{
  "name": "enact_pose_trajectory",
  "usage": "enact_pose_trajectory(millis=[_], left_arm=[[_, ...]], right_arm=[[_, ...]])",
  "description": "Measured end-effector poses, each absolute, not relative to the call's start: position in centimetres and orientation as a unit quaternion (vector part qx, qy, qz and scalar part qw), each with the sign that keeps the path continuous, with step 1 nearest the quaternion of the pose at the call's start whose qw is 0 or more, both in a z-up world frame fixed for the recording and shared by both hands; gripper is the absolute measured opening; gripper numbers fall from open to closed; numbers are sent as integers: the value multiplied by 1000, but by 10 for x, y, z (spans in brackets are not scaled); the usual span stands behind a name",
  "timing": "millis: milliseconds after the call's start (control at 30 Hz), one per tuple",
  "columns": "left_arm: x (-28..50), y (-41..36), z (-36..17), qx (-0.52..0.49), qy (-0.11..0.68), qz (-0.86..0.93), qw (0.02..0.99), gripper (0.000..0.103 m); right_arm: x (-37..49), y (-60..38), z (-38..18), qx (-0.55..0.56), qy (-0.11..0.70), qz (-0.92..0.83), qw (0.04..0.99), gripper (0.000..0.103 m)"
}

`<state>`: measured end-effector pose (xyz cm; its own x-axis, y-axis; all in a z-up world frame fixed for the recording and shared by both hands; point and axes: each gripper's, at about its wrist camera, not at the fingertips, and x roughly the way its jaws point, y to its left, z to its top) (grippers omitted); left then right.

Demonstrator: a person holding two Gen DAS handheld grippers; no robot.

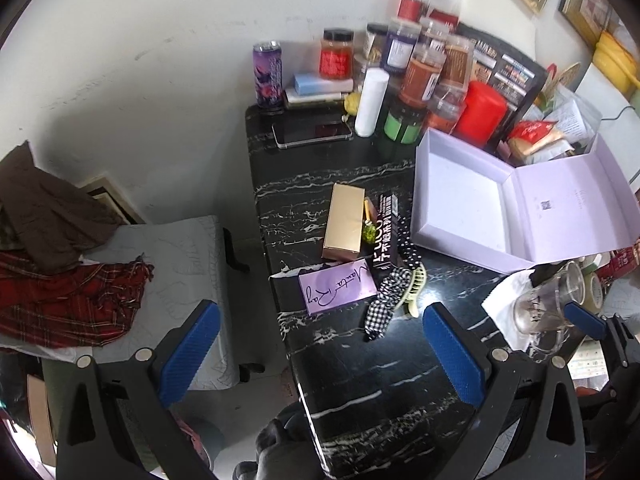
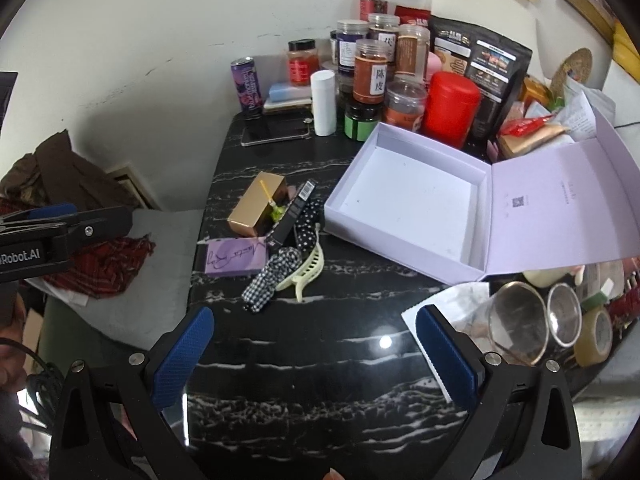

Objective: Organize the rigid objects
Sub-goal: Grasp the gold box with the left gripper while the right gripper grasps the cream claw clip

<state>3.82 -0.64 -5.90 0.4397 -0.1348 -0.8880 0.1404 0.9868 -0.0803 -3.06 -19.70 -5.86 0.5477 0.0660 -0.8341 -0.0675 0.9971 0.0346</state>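
phone (image 2: 275,133) | purple can (image 2: 245,89) | jars (image 2: 372,72) | plaid cloth (image 1: 72,304)

Open lilac box (image 2: 416,200), empty, lid folded back flat to its right, on the black marbled worktop (image 2: 320,360). Left of it, a cluster: gold carton (image 2: 256,210) lying flat, long black carton (image 2: 292,212) beside it, lilac card box (image 2: 236,262) nearer. Checked scrunchie (image 2: 272,276) and cream claw clip (image 2: 306,272) touch, nearest the front.

"陈皮" on a jar label (image 2: 375,79); "Robot.AI" on the left claw's body (image 2: 24,256); QR code on box lid (image 2: 518,201).
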Motion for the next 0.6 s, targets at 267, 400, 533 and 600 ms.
enact_pose_trajectory(millis=[267,400,533,600], left_arm=[[85,-17,-109,20,553,-100,827,103],[103,-29,-130,34,562,-114,818,101],[122,-39,-152,43,575,-125,808,99],[130,-41,-160,47,577,-126,805,99]], right_arm=[[9,-194,-109,15,519,21,855,103],[29,-197,-136,26,541,13,841,103],[43,-203,-151,33,550,9,834,103],[52,-206,-156,36,552,4,833,103]])
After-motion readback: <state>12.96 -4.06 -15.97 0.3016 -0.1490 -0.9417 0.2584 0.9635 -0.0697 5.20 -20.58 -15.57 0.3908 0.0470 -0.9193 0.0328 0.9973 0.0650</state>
